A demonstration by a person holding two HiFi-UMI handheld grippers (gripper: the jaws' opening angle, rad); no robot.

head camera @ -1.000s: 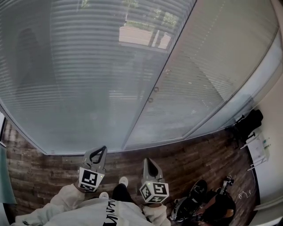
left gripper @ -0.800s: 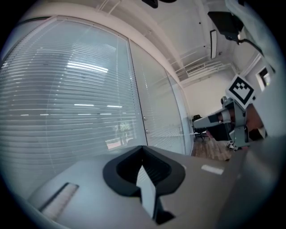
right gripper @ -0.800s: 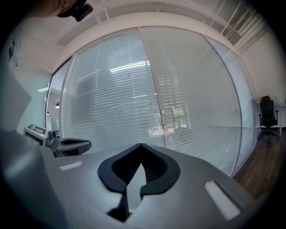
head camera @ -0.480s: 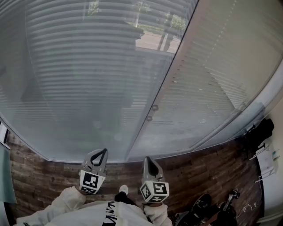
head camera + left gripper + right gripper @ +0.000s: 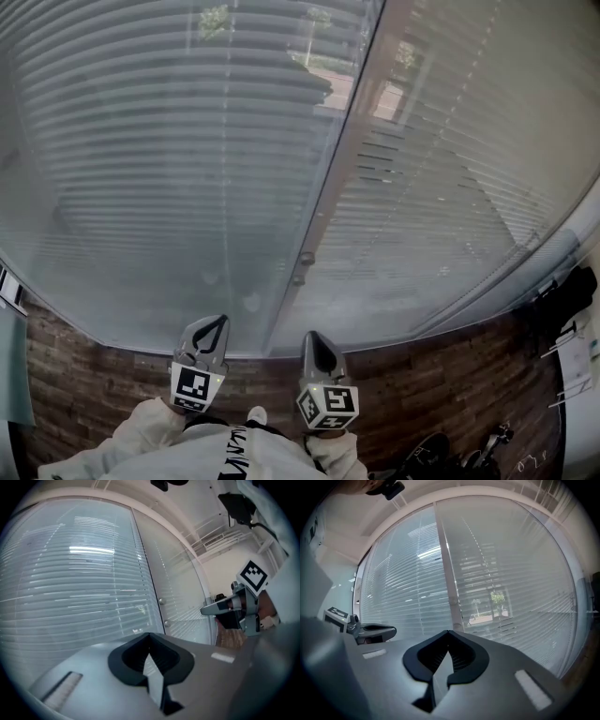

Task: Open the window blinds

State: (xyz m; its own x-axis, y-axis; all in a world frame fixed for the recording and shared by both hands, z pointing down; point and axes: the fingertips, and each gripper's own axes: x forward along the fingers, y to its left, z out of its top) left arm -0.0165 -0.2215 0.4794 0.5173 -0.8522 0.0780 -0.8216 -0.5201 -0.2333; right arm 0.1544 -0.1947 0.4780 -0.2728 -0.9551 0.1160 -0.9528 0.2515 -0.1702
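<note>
Two window blinds point(image 5: 178, 159) are counted at 12 o'clock, their upper ends cut off. Two knobs point(image 5: 306, 258) are noted between them. The left gripper point(image 5: 217, 324) and right gripper point(image 5: 315, 339) are held at 6 o'clock, both clenched and empty.

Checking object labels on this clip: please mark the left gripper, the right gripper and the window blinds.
left gripper point(image 5: 217, 323), head view, closed jaw tips.
right gripper point(image 5: 311, 337), head view, closed jaw tips.
window blinds point(image 5: 159, 159), head view, slats of the left pane.

Pale grey-white blinds point(image 5: 187, 169), striped by thin horizontal slats. At six o'clock, grey left gripper point(image 5: 216, 322) and grey right gripper point(image 5: 312, 337), each bearing a black-and-white square-patterned cube point(image 5: 194, 386). Brown wood-plank floor point(image 5: 84, 375). Off-white sleeve point(image 5: 141, 433).
</note>
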